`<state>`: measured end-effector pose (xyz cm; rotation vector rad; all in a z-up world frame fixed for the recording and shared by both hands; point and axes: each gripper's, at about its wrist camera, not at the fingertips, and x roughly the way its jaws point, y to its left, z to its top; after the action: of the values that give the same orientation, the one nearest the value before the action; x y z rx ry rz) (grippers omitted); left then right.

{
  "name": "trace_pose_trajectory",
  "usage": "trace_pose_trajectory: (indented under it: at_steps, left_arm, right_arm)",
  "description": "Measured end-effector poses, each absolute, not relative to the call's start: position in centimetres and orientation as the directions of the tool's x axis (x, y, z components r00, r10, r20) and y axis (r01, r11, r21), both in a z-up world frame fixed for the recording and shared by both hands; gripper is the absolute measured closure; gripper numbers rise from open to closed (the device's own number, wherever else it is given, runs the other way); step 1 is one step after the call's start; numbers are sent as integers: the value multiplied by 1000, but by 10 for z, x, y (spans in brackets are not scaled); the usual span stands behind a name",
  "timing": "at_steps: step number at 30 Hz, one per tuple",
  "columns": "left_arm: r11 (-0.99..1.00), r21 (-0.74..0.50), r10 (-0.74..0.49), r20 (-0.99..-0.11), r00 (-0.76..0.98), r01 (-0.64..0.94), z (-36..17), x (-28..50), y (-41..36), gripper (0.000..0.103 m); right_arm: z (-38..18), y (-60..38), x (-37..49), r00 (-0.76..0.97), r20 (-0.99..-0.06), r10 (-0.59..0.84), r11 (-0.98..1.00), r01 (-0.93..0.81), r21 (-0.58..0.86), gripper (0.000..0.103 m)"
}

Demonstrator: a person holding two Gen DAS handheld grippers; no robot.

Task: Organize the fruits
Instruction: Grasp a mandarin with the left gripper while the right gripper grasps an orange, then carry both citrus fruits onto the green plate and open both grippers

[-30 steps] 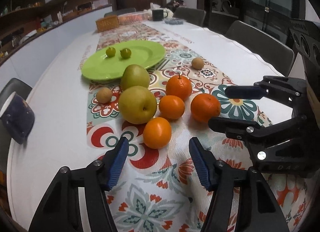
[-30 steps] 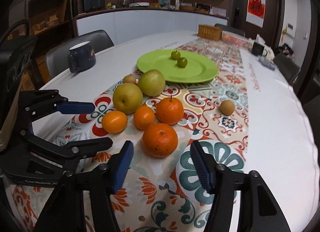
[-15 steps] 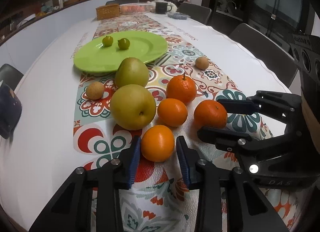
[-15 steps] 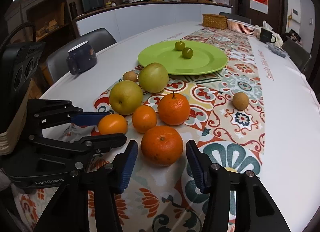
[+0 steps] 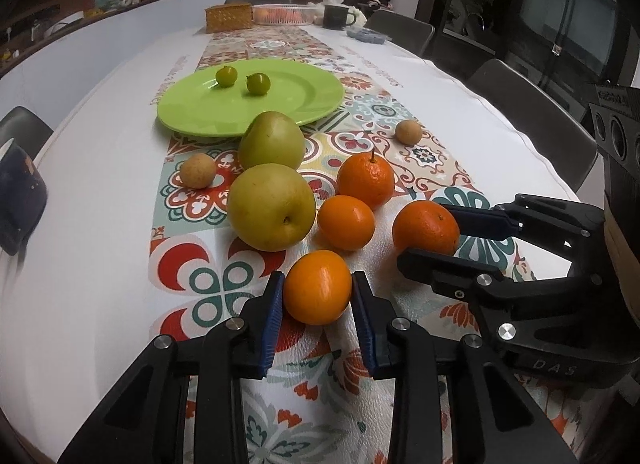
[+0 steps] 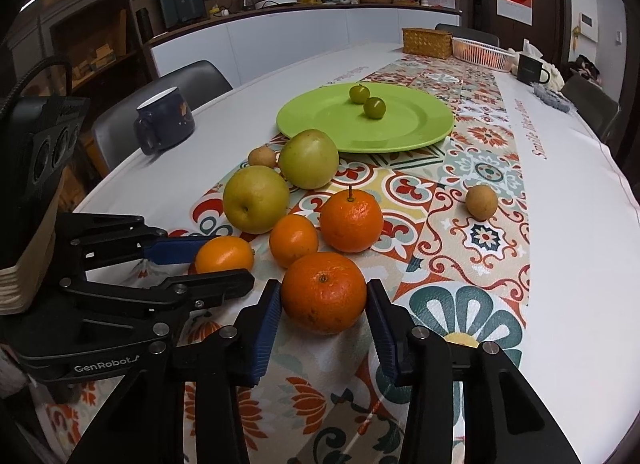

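Observation:
Several oranges, two yellow-green pears (image 5: 271, 205) and two small brown fruits (image 5: 197, 170) lie on the patterned runner. A green plate (image 5: 192, 111) behind them holds two small green fruits (image 5: 258, 83). My left gripper (image 5: 318, 284) is shut on the nearest small orange (image 5: 318, 287), which rests on the cloth. My right gripper (image 6: 323, 296) is closing on a larger orange (image 6: 323, 291); both blue pads (image 6: 266, 316) touch its sides. Each gripper also shows in the other's view, side by side.
A dark blue mug (image 6: 166, 119) stands at the table's left edge. At the far end are a wicker box (image 6: 426, 41), a white basket (image 6: 482, 51) and a dark cup (image 6: 530, 69). Chairs ring the table. White cloth flanks the runner.
Both grippers came forward over their oranges. The left jaws shut on the small orange half a second ago and held. The right jaws narrowed until the pads met the larger orange.

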<state>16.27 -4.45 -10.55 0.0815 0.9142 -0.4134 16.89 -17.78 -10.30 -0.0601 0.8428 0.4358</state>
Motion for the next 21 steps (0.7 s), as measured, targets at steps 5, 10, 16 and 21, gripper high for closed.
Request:
trace_pose_trajectory:
  at_steps: [5, 10, 16, 21]
  left_arm:
    - [926, -97, -305, -763, 569, 366, -91, 153, -43, 70]
    - [932, -89, -302, -727, 617, 352, -70, 140, -39, 70]
    - [939, -76, -292, -693, 659, 336, -46, 128, -35, 70]
    - [940, -69, -292, -667, 686, 334, -29, 124, -34, 70]
  right_arm:
    - [-90, -179, 161, 604, -718, 346, 916, -383, 120, 59]
    - [-73, -181, 151, 634, -691, 347, 922, -366, 126, 59]
    - [-51, -184, 143, 674, -654, 345, 929, -344, 136, 59]
    - [-32, -184, 139, 704, -623, 342, 932, -337, 130, 59]
